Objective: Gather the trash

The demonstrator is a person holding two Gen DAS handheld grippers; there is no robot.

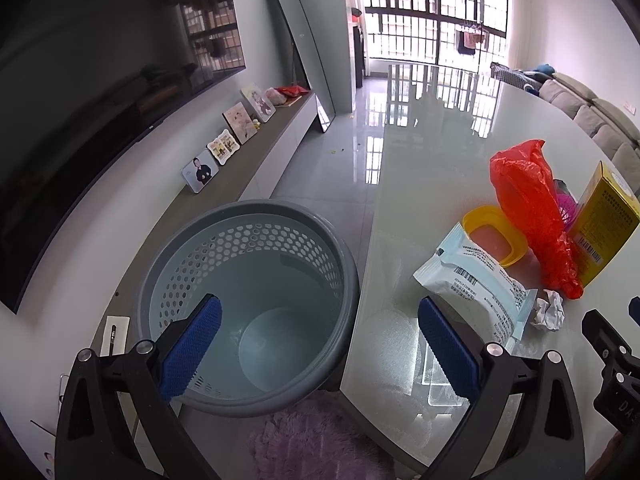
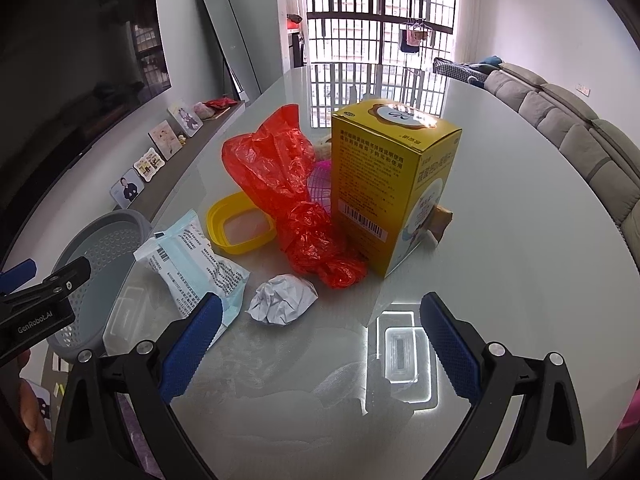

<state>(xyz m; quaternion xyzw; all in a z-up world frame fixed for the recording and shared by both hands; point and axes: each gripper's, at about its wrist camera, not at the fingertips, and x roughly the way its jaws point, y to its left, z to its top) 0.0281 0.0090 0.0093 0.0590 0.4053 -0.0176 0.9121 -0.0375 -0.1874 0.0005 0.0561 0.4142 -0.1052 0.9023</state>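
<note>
A grey perforated bin (image 1: 248, 304) stands beside the table's left edge and looks empty; it also shows in the right wrist view (image 2: 100, 272). On the table (image 2: 520, 240) lie a crumpled white paper ball (image 2: 282, 300), a light-blue wipes packet (image 2: 192, 276), a red plastic bag (image 2: 288, 200), a yellow lid (image 2: 240, 228) and an upright yellow box (image 2: 392, 188). My left gripper (image 1: 320, 320) is open above the bin's rim. My right gripper (image 2: 320, 316) is open just in front of the paper ball, apart from it.
A pink object (image 2: 320, 184) is half hidden behind the red bag. A TV (image 1: 100, 80), a shelf with photo frames (image 1: 224, 140) and a leaning mirror (image 1: 300, 40) line the left wall. A sofa (image 2: 580, 132) runs along the right.
</note>
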